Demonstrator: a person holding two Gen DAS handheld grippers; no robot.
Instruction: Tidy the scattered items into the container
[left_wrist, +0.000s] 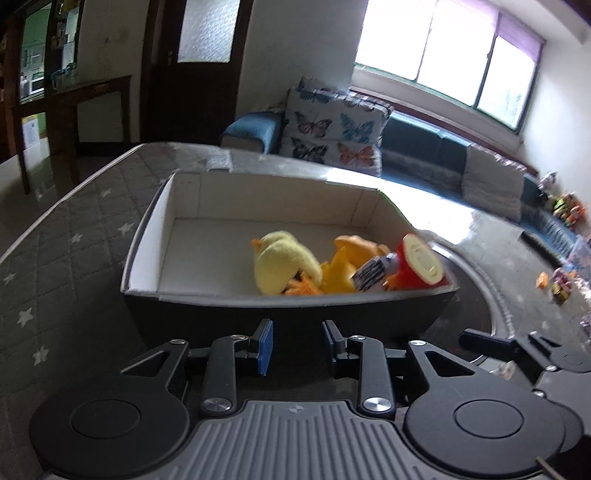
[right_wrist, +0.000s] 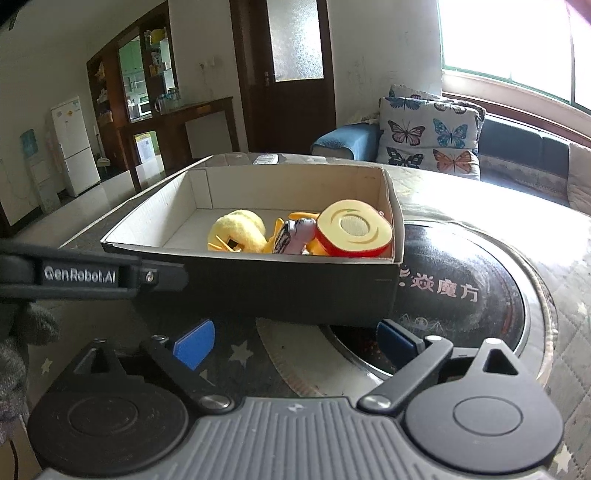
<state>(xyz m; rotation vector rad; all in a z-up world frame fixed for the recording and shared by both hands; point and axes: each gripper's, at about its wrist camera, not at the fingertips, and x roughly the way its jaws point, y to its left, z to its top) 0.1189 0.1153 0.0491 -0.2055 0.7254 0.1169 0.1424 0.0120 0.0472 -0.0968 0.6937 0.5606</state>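
A black cardboard box (left_wrist: 147, 236) with a white inside stands on the table; it also shows in the right wrist view (right_wrist: 258, 288). Inside it lie a yellow plush duck (left_wrist: 284, 264), an orange toy (left_wrist: 351, 266) and a red round toy with a cream face (left_wrist: 421, 264). In the right wrist view the duck (right_wrist: 238, 230) and red toy (right_wrist: 352, 229) lie at the box's right end. My left gripper (left_wrist: 297, 345) is open and empty just before the box's near wall. My right gripper (right_wrist: 295, 341) is open wide and empty, also before the box.
The table has a grey quilted star cover (left_wrist: 62, 251) and a round black inset plate (right_wrist: 461, 291). A sofa with a butterfly cushion (left_wrist: 332, 129) stands behind. Small toys (left_wrist: 561, 284) lie far right. The other gripper's body (right_wrist: 85, 275) crosses the right wrist view at left.
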